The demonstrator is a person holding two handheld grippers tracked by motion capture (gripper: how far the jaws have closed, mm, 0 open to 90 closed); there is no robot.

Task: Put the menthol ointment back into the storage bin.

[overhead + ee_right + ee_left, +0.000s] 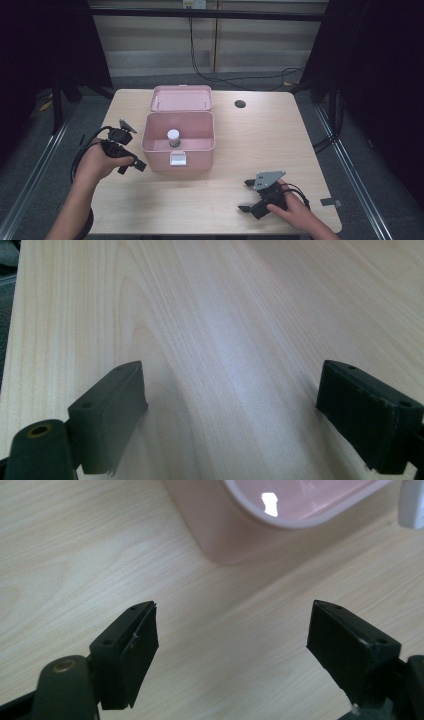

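I held the left gripper [131, 162] just left of the pink box [178, 148], jaws apart. The right gripper [248, 195], jaws apart, sat near the box's front right; a white-capped jar [173, 137] stood inside the box.

Two hand-held grippers, both with jaws spread wide and empty

Left gripper [131, 161]: held in the left hand [102, 162], forearm entering from the bottom left edge, jaws pointing right, cable looping off behind the hand; right gripper [247, 196]: held in the right hand [295, 210] at bottom right, jaws pointing left, grey three-cornered plate on top; the two well apart.
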